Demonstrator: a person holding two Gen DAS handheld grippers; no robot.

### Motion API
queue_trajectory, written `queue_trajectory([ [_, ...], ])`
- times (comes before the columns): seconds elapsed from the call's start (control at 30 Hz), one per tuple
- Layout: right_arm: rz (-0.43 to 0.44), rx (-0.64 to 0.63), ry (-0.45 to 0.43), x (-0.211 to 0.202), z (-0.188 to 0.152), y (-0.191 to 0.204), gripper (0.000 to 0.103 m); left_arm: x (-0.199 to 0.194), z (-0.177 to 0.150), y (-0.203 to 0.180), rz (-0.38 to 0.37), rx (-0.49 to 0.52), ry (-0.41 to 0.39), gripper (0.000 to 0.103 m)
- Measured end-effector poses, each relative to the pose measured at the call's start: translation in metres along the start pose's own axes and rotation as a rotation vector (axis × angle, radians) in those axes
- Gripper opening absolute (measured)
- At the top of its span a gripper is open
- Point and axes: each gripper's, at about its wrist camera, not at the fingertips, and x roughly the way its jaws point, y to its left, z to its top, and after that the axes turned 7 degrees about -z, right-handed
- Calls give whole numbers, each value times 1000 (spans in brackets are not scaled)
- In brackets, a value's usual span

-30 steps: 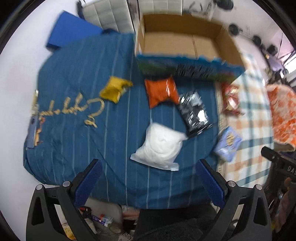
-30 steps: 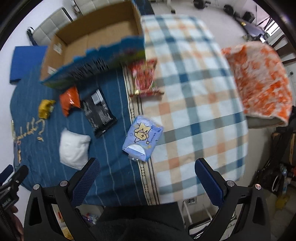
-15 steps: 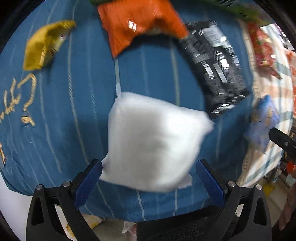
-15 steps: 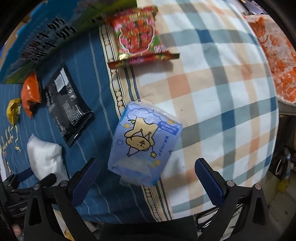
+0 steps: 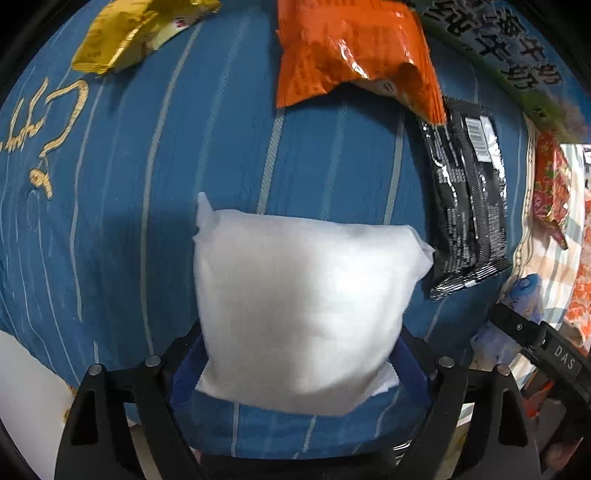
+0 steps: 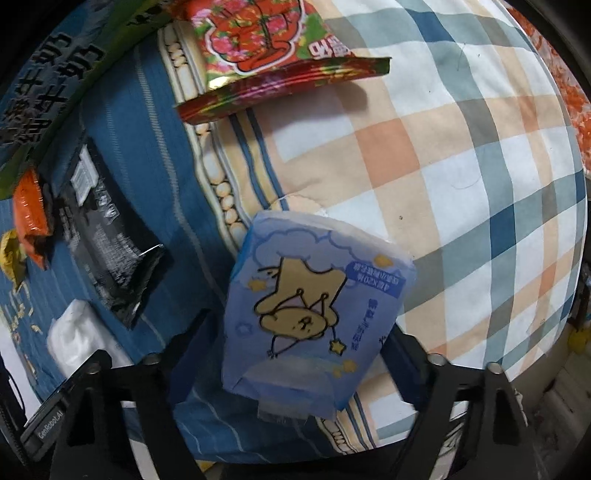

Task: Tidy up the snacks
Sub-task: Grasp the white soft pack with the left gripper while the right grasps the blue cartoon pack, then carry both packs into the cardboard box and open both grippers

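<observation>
A puffy white snack bag (image 5: 303, 310) lies on the blue striped cloth (image 5: 166, 184), and my left gripper (image 5: 295, 373) is shut on its near end, one blue pad on each side. A pale blue pack with a cartoon bear (image 6: 314, 317) lies where the blue cloth meets the checked cloth (image 6: 461, 166); my right gripper (image 6: 291, 369) is shut on its near end. Further off lie an orange bag (image 5: 351, 51), a yellow bag (image 5: 125, 33), a black packet (image 5: 469, 206) and a red packet (image 6: 269, 55).
The printed wall of the cardboard box (image 5: 517, 62) runs along the far edge, behind the orange bag. The right gripper's black body (image 5: 546, 350) shows at the lower right of the left view. An orange patterned cloth (image 6: 576, 92) lies at far right.
Both grippers have dropped close to the cloth and moved forward. The left one has shut on the white bag, the right one on the blue bear pack.
</observation>
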Motion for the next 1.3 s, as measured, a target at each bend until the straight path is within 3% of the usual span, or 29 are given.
queue_trajectory([
  [0.1,-10,6,15,5,2,-1,73,12,4,4,3,16,-9,86],
  [0.23,-15,9,12,11,10,-3,68,30,6,-3,15,31,-35,80],
  [0.47,-55,-50,-28,-3,5,0,48,19,-18,-8,57,69,-74,74],
  [0.77,-72,-134,-100,-27,-46,12,43,-9,-74,-42,113,219,-188,73],
  [0.97,-40,-172,-180,-67,-72,16,42,-48,-115,-69,91,322,-281,73],
  [1.17,17,-203,-277,-126,-88,10,42,-122,-89,-80,47,386,-369,73],
  [1.3,50,-240,-327,-198,-70,19,42,-163,-75,-93,-17,381,-403,73],
])
